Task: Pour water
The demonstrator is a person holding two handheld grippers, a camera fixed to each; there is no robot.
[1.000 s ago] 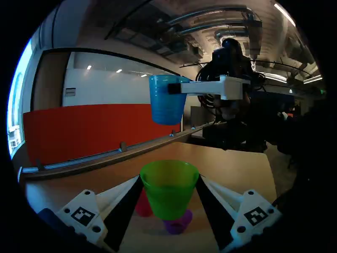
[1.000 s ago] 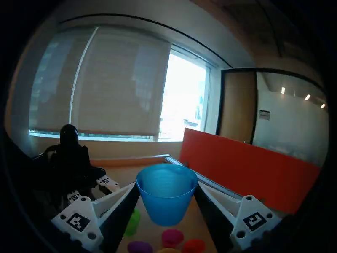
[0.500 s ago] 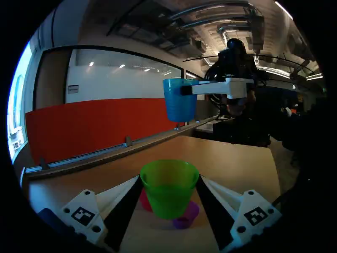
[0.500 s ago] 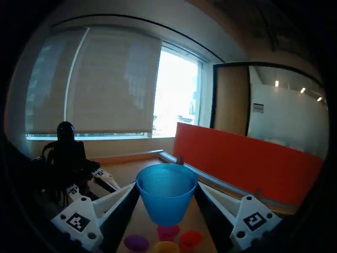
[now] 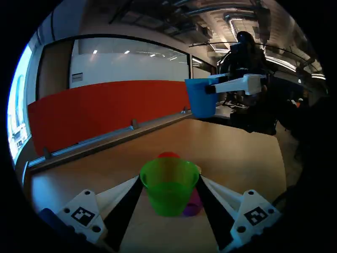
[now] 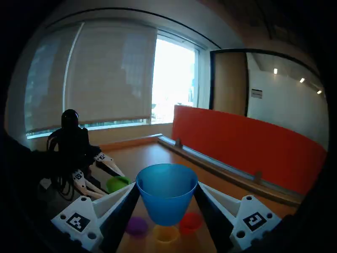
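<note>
wooden table [image 5: 236,152] along a red partition [image 5: 105,105]; bright window [image 6: 175,84] and a drawn blind [image 6: 105,76] at one end, bare pipes [image 5: 236,19] on the ceiling.

left gripper view: we note the left gripper [image 5: 169,181] with both fingers pressed on the sides of a green cup [image 5: 169,194]. the cup is upright, mouth up, close over the table. its lower part looks darker than its rim; we cannot tell whether that is water. a red cup [image 5: 168,155] stands on the table behind it, and a purple cup [image 5: 193,207] sits just beside its base on the right.

same view, farther off and higher: the right gripper [image 5: 207,89] carries a blue cup [image 5: 200,103], upright, well above the table, up and right of the green cup and well apart from it. what holds that gripper is too dark for us to make out.

right gripper view: the right gripper's fingers clamp the blue cup [image 6: 167,198] on both sides. it is upright; we look into its open mouth but cannot make out any contents. on the table beneath it we count three small cups in a row: purple [image 6: 137,225], a yellow cup [image 6: 165,236] in the middle, red [image 6: 190,221]. farther off to the left, the green cup [image 6: 117,184] sits between the left gripper's fingers, mouth up.
</note>
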